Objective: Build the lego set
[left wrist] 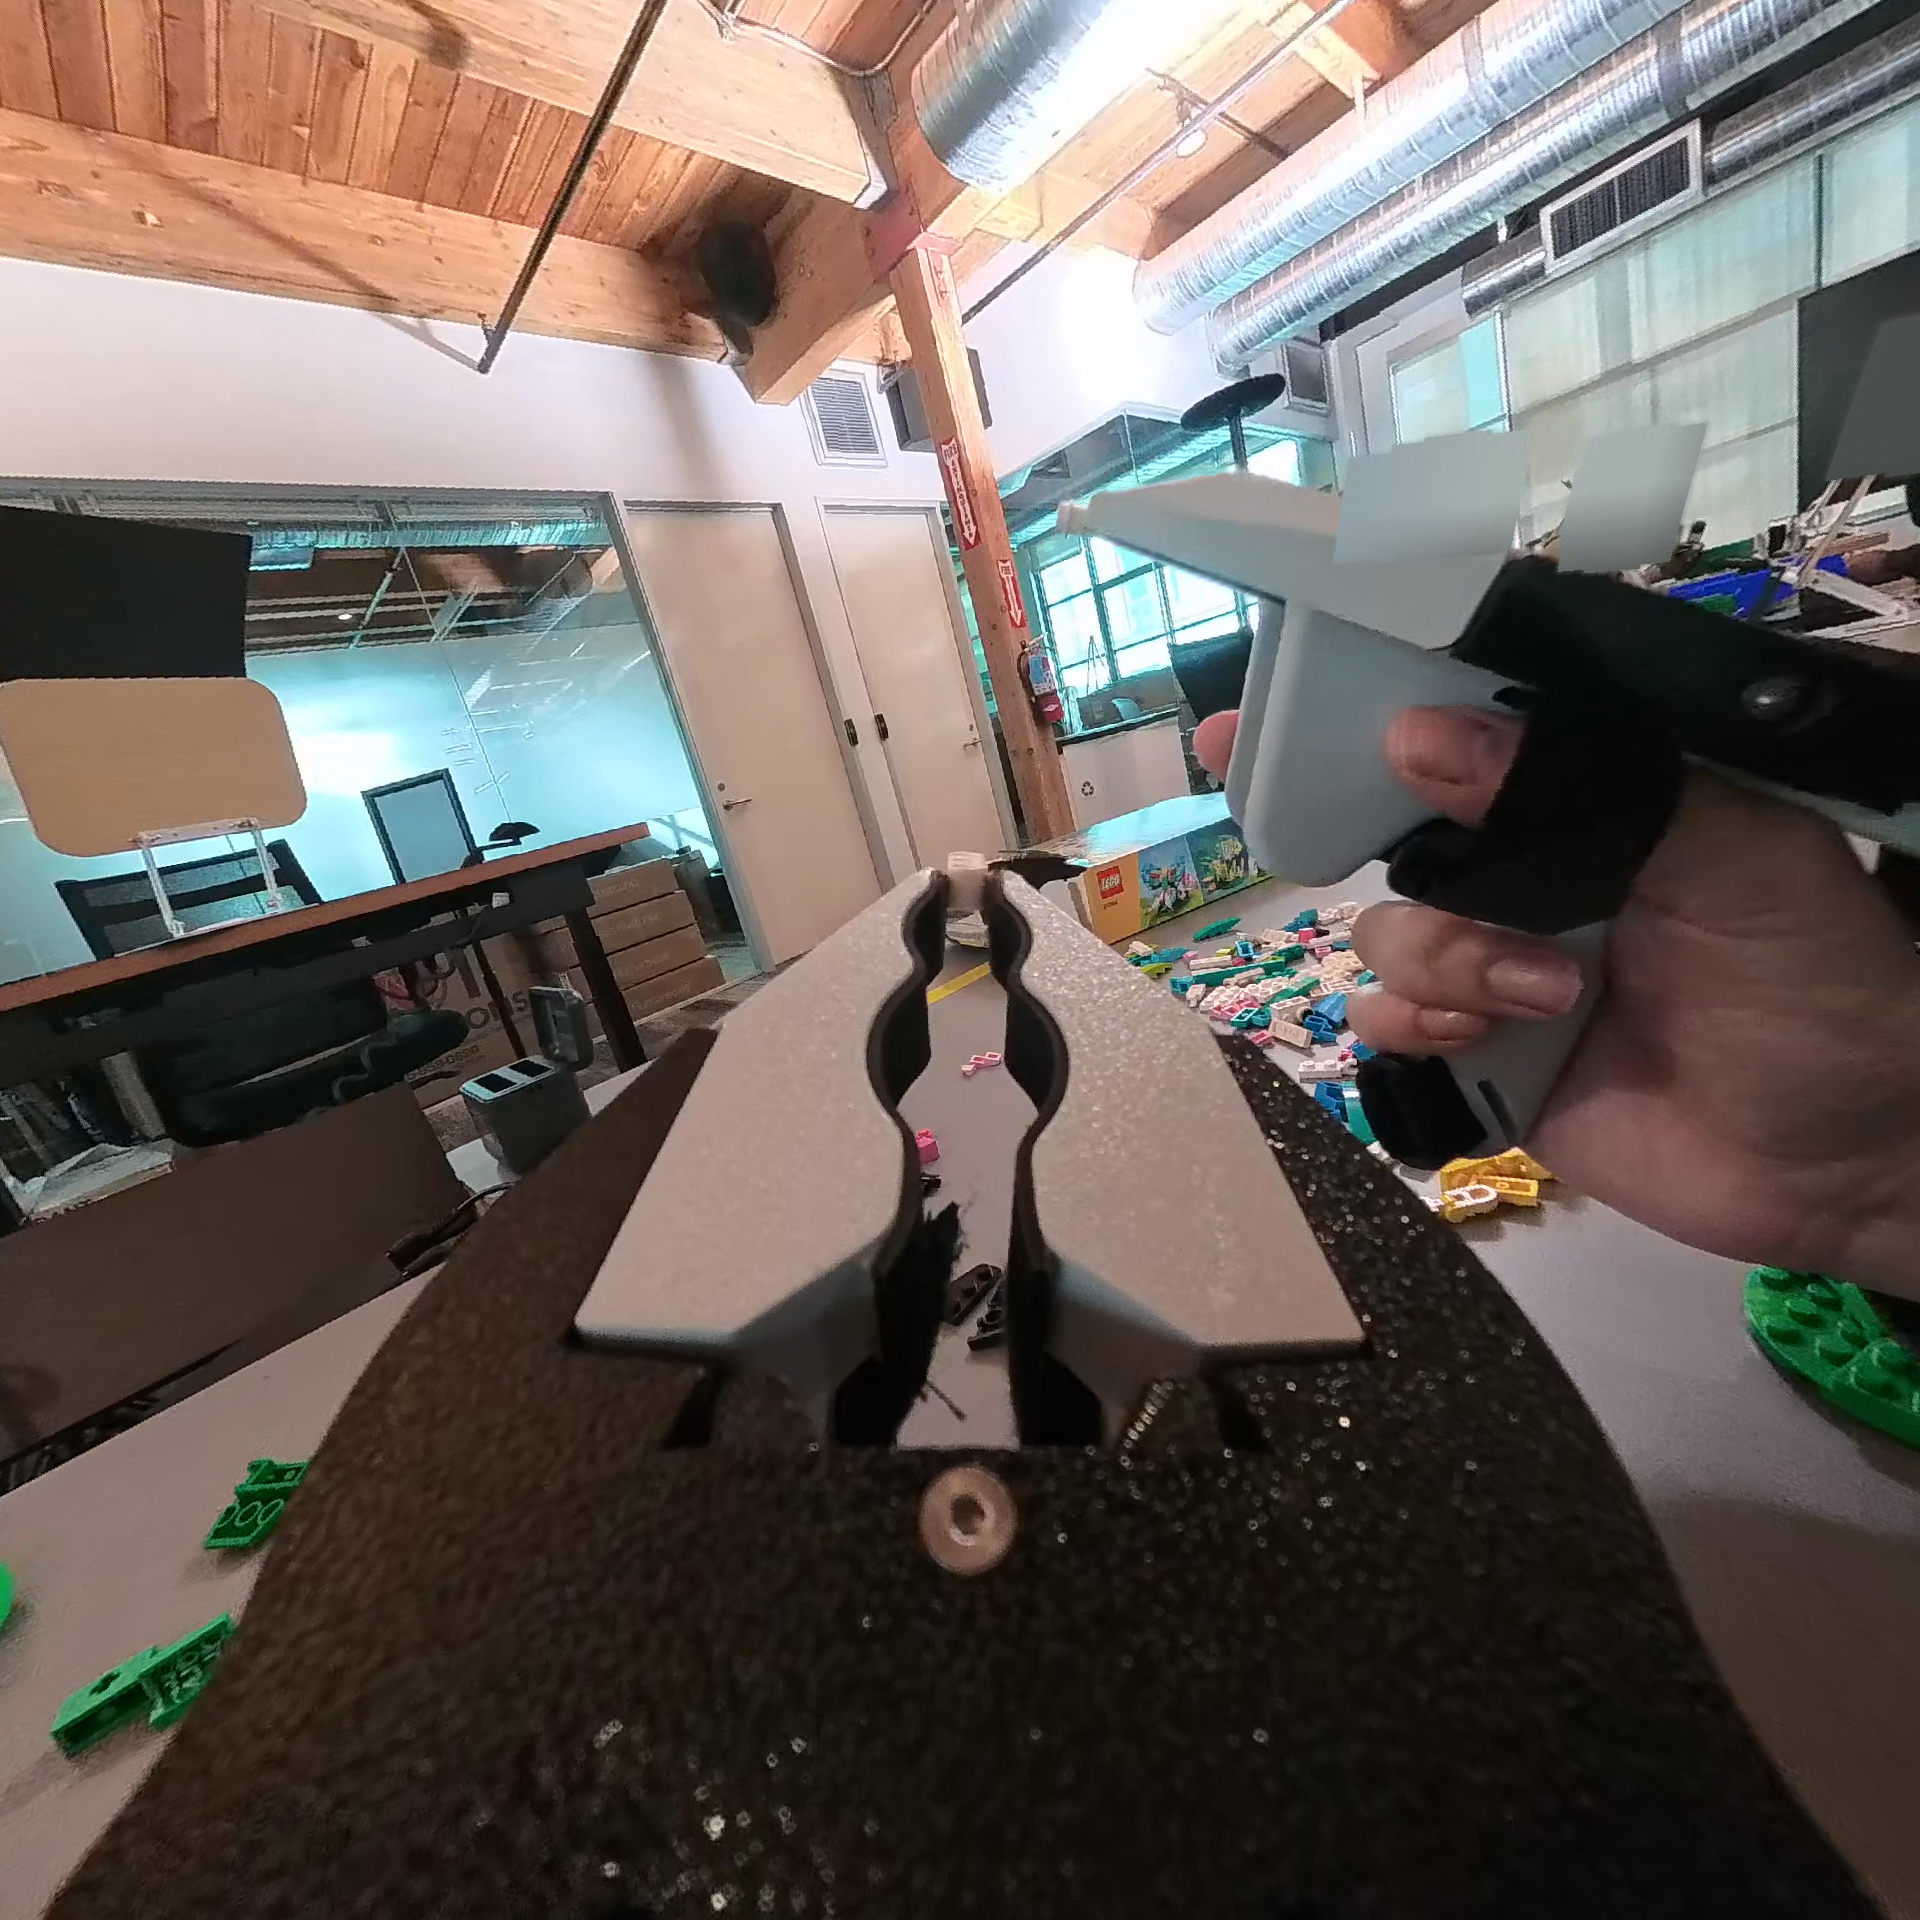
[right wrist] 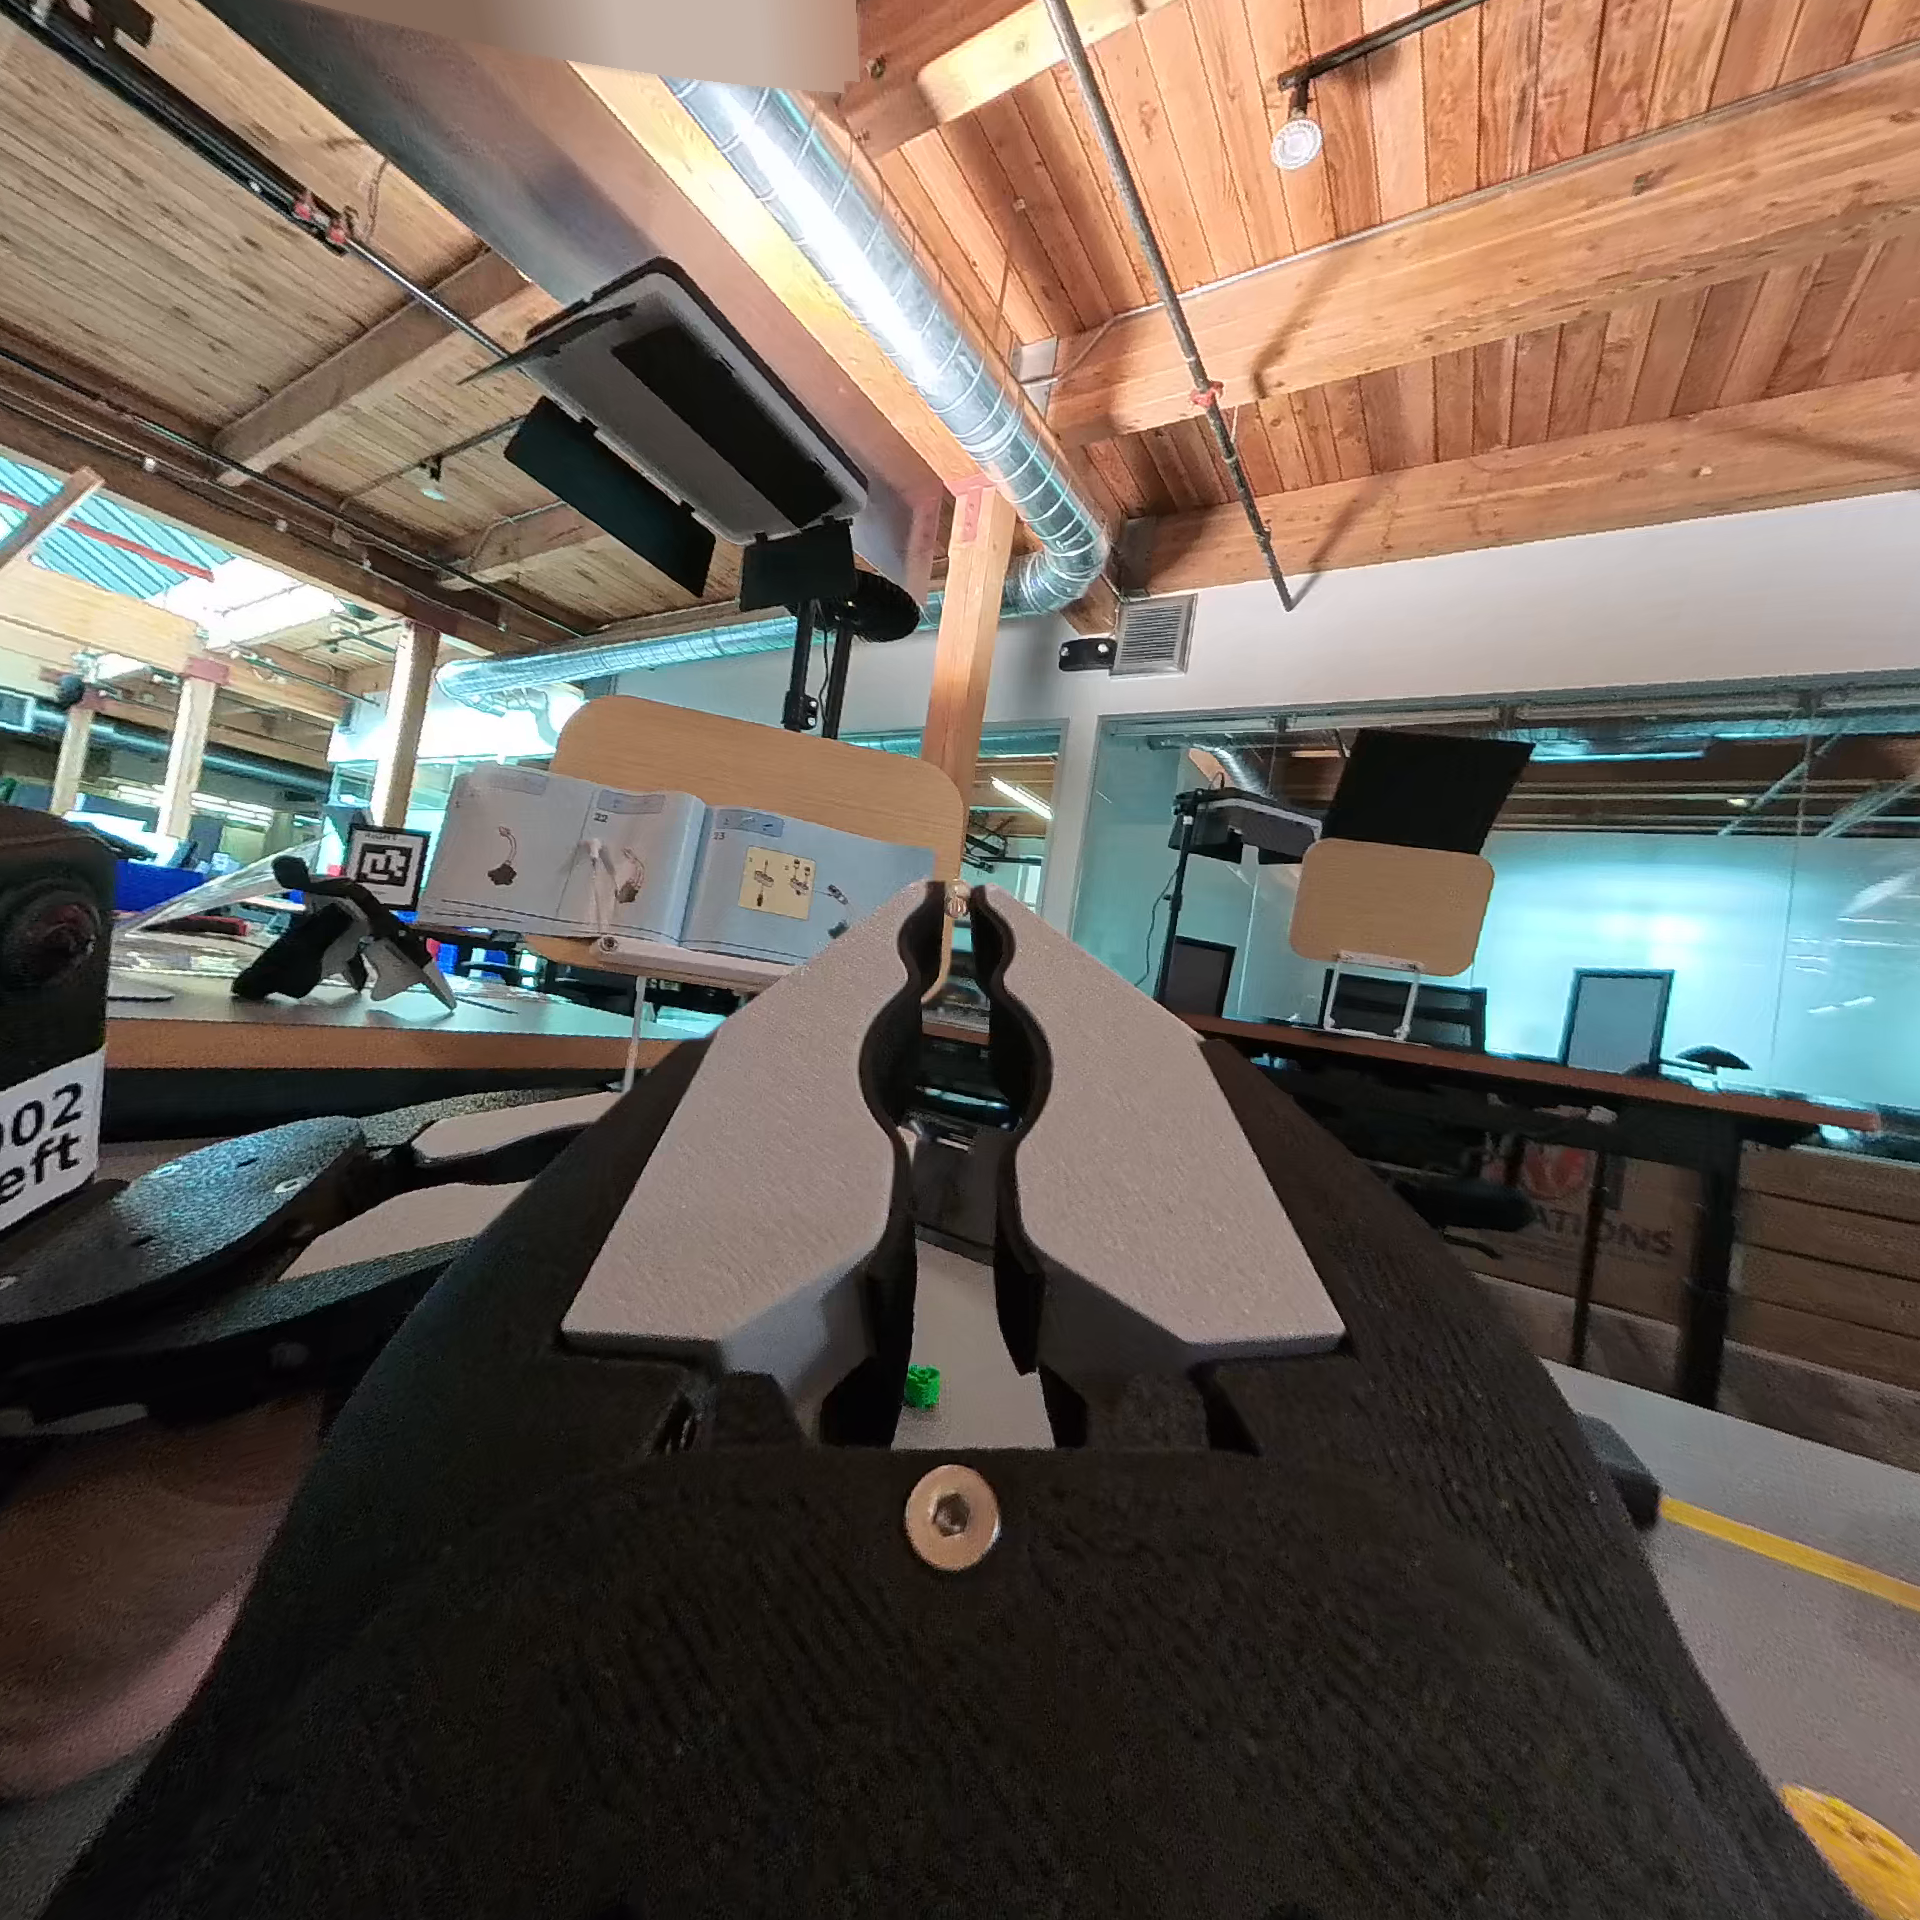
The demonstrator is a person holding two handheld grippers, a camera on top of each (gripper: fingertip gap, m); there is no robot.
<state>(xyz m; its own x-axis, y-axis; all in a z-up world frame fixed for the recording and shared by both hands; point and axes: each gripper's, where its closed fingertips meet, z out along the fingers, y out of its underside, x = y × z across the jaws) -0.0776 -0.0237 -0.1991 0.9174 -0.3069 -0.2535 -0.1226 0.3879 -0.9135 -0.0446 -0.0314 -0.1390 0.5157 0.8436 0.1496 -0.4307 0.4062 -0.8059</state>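
Note:
My left gripper is shut on a small white lego piece at its fingertips, held above the table. My right gripper is shut on a tiny pale, clear-looking piece at its tips. The right gripper's body and the hand holding it show at the right of the left wrist view, raised above the table. A pile of loose bricks in white, teal, pink and blue lies beyond it. An open instruction booklet stands on a wooden stand straight ahead in the right wrist view.
A lego box lies at the table's far side. Green plates, small green pieces, yellow pieces and black pieces lie on the grey table. A small green piece lies under my right gripper. Desks and chairs stand behind. Some 7 cm of space lies between my two pairs of fingers.

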